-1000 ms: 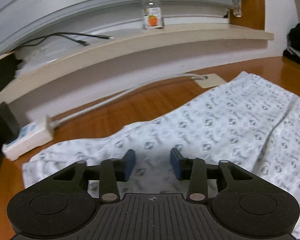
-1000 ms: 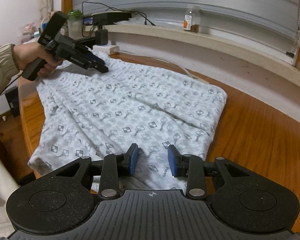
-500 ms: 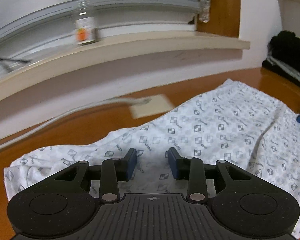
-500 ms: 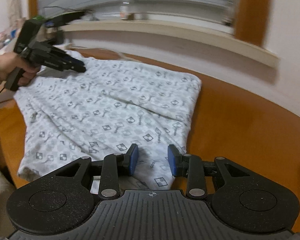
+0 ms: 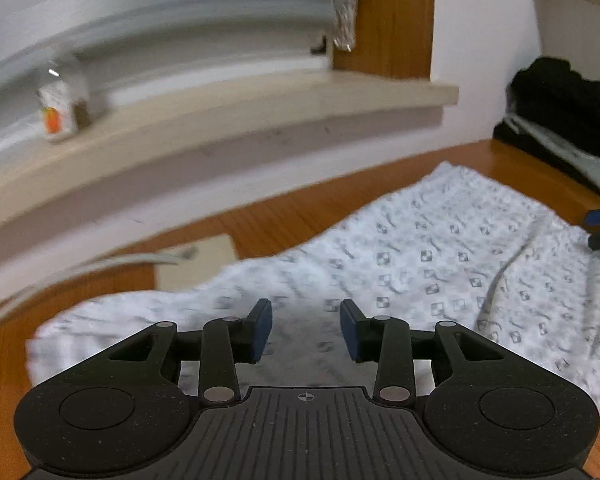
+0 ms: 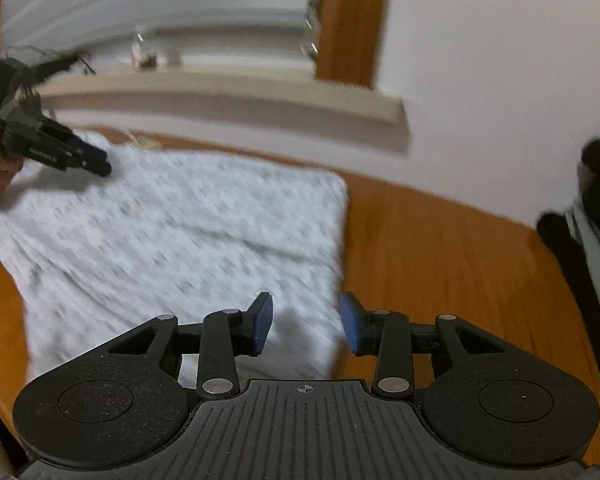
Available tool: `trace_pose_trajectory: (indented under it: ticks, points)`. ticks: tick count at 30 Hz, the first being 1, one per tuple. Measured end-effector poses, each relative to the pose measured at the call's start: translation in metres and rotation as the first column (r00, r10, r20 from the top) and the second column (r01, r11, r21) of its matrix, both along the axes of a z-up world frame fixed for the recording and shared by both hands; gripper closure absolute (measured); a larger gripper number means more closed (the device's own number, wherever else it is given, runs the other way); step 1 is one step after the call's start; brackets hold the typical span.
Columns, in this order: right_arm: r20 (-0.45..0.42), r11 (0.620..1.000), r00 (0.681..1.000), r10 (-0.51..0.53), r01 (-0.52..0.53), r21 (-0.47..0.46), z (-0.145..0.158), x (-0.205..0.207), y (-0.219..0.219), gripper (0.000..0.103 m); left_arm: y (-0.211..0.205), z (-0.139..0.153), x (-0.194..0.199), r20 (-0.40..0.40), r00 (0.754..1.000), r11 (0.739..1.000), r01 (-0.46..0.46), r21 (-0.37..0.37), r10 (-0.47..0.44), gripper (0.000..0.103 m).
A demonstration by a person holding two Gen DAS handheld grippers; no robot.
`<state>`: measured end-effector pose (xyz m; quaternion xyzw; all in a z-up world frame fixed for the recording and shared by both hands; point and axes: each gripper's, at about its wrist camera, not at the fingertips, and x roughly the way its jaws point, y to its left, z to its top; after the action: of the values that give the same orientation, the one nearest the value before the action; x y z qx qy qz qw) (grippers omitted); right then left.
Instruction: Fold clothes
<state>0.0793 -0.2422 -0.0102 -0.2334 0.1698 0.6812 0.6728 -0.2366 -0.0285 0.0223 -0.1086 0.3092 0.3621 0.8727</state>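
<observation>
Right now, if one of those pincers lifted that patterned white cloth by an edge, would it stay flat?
Probably not. The patterned cloth lies in soft creases and follows the wooden table, so it would likely droop. It looks thin, so probably light, and may slide.

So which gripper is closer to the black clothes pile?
Right. The right gripper hovers at the cloth's edge nearest the black pile; the left gripper is at the far side.

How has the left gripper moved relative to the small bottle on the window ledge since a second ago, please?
Yes. The left gripper has swept rightward over the patterned garment: the bottle on the ledge slid from upper centre to far left.
</observation>
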Motion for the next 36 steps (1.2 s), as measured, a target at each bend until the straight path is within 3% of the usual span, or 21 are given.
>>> trace_pose_trajectory:
  ticks: [4,6,10,17,24,29,36]
  points:
    - [-0.039,0.994,0.994,0.098,-0.096,0.050,0.012,-0.041,0.011,0.059,0.007,0.016,-0.042,0.006,0.999,0.999,-0.047,0.020,0.047,0.044]
    - [-0.050,0.984,0.984,0.171,-0.167,0.065,0.016,-0.073,0.023,0.056,0.015,0.018,-0.063,-0.014,0.997,0.997,-0.082,0.014,0.082,0.043]
    - [-0.070,0.948,0.947,0.315,-0.311,0.066,0.015,-0.136,0.051,0.055,0.037,0.008,-0.099,0.004,0.991,0.989,-0.135,-0.068,0.136,0.043]
    - [-0.083,0.882,0.878,0.472,-0.471,0.037,0.008,-0.225,0.076,0.049,0.051,-0.008,-0.125,0.030,0.985,0.977,-0.166,-0.131,0.172,0.040]
    - [-0.088,0.833,0.830,0.551,-0.553,0.005,-0.001,-0.278,0.081,0.041,0.056,-0.015,-0.138,0.099,0.981,0.974,-0.147,-0.175,0.166,0.041]
    - [-0.082,0.807,0.804,0.589,-0.591,0.000,-0.004,-0.301,0.083,0.037,0.056,-0.016,-0.138,0.125,0.981,0.976,-0.124,-0.181,0.148,0.051]
    - [0.003,0.804,0.804,0.594,-0.594,-0.021,-0.012,-0.326,0.090,0.033,0.058,-0.018,-0.139,0.156,0.975,0.973,-0.124,-0.195,0.155,0.055]
